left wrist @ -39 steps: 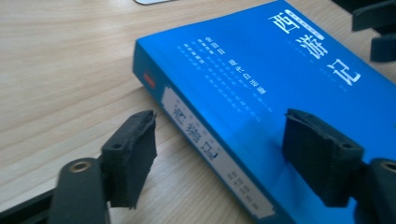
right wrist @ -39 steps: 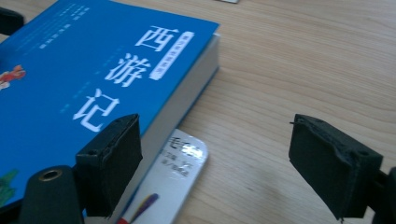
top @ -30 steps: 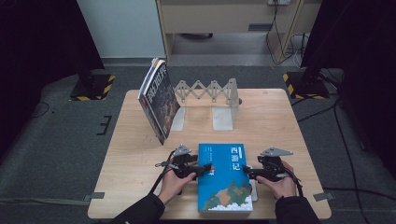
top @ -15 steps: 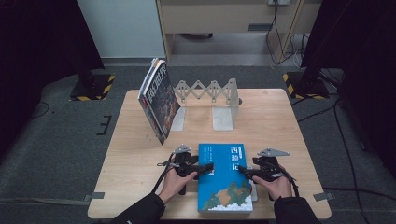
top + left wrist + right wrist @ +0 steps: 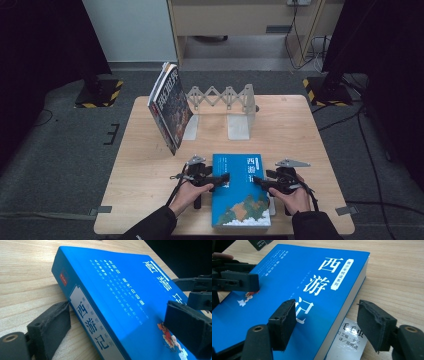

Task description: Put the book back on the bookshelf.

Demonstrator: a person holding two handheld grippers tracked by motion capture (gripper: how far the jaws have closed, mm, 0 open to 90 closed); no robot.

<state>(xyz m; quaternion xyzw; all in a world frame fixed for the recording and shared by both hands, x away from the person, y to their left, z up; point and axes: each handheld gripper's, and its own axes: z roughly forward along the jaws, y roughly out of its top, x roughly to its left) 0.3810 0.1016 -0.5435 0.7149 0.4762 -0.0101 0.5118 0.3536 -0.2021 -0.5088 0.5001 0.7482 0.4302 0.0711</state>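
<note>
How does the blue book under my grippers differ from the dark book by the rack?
The blue book lies flat on the table at the near edge; the dark book stands tilted against the folding metal rack farther back. The blue book's cover is bright blue with white characters, the dark book's is a dark picture. Both are thick paperbacks with large white titles.

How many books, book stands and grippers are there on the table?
Books: 3 - blue book, leaning book, thin book under the blue one
Book stands: 1 - folding rack
Grippers: 2 - left gripper, right gripper
Total: 6
</note>
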